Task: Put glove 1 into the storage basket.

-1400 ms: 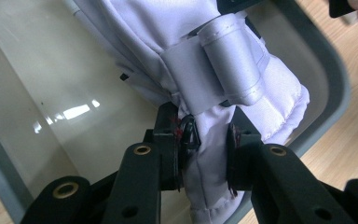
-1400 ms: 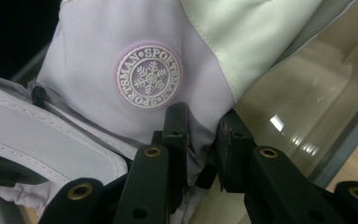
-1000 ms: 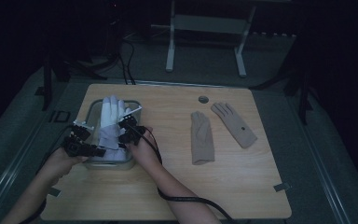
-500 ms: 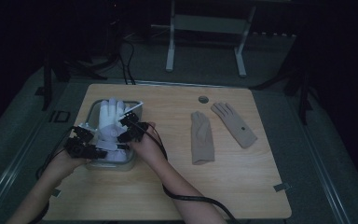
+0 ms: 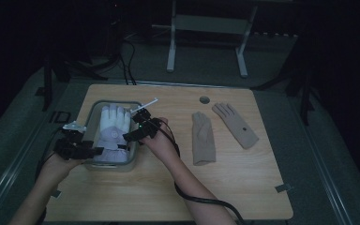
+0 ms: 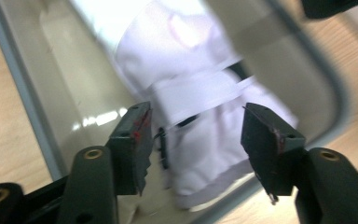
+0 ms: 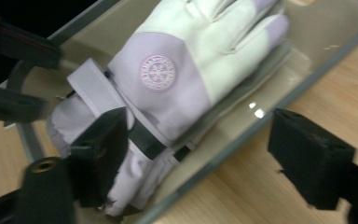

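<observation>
Above the cuff end of a white and lilac ski glove [image 5: 111, 136], the left gripper [image 5: 93, 151] has its jaws parted, just having been opening, with the pads clear of the fabric; in the left gripper view the cuff and its white strap [image 6: 200, 100] lie between and beyond the two black jaws without being pressed. Beside it, at the glove's far side in the high view, the right gripper [image 5: 130, 137] stands with its jaws wide, also just having been opening; in the right gripper view one jaw hangs over the lilac cuff and the other over the wood outside the tray's rim, neither clamping anything. This glove [image 7: 186, 79], bearing a round lilac badge [image 7: 157, 72] on its back, lies flat in a shallow grey tray [image 5: 90, 121] at the left part of the wooden table [image 5: 243, 187], fingers pointing away from the person. To the right, well apart from the tray, two beige gloves [image 5: 202, 138] lie flat on the wood, the farther one [image 5: 236, 124] angled outward. A small round hole [image 5: 204, 100] sits in the tabletop near the far edge.
</observation>
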Motion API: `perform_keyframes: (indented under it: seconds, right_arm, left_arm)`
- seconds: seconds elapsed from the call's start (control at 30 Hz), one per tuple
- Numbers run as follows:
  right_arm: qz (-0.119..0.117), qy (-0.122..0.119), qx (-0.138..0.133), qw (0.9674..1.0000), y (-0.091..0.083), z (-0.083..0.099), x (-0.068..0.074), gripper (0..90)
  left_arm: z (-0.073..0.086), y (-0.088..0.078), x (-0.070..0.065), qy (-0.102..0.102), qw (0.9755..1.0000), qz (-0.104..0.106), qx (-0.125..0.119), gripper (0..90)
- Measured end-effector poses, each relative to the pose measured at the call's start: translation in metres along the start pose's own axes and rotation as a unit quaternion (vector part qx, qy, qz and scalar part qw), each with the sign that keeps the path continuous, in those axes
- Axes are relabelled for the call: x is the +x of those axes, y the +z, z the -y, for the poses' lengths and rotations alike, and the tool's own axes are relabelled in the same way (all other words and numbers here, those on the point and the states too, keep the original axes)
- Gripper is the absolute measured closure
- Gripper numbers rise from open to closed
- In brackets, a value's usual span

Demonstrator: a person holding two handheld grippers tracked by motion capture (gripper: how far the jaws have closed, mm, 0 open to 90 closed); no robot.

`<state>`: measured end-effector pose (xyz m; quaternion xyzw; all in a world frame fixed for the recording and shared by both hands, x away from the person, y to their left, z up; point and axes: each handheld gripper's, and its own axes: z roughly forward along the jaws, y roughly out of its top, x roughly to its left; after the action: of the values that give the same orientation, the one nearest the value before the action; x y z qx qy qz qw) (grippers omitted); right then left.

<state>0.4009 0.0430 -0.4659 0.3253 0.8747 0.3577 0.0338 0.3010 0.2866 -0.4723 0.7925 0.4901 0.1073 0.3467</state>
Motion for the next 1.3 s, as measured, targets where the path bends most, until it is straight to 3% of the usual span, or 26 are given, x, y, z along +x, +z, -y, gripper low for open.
perform_keyframes:
  seconds: [0.1, 0.3, 0.4, 0.7, 1.03, 1.17, 1.3]
  right_arm:
    - [-0.006, 0.003, -0.004, 1.0000, -0.007, 0.003, -0.004, 17.6]
    - [0.005, -0.002, -0.015, 0.9999, -0.023, 0.013, -0.012, 17.6]
    - [0.005, -0.005, -0.017, 0.9998, -0.031, 0.019, -0.018, 17.1]
    - [0.012, -0.004, -0.024, 0.9996, -0.053, 0.039, -0.034, 17.0]
    - [0.025, 0.003, -0.031, 0.9992, -0.075, 0.066, -0.055, 16.9]
    - [0.023, 0.007, -0.043, 0.9988, -0.084, 0.076, -0.064, 16.4]
    - [0.022, 0.001, -0.048, 0.9986, -0.090, 0.086, -0.071, 14.3]
  left_arm:
    - [-0.003, -0.001, -0.012, 0.011, 0.9999, 0.003, -0.010, 44.7]
    - [-0.008, 0.007, -0.033, 0.024, 0.9988, 0.019, -0.039, 46.6]
    - [-0.011, 0.014, -0.041, 0.027, 0.9982, 0.038, -0.038, 47.2]
    - [-0.019, 0.029, -0.064, 0.041, 0.9956, 0.069, -0.048, 47.2]
    - [-0.023, 0.044, -0.091, 0.059, 0.9918, 0.093, -0.064, 47.2]
    - [-0.024, 0.052, -0.105, 0.075, 0.9916, 0.084, -0.063, 47.1]
    - [-0.023, 0.060, -0.119, 0.083, 0.9888, 0.105, -0.067, 47.1]
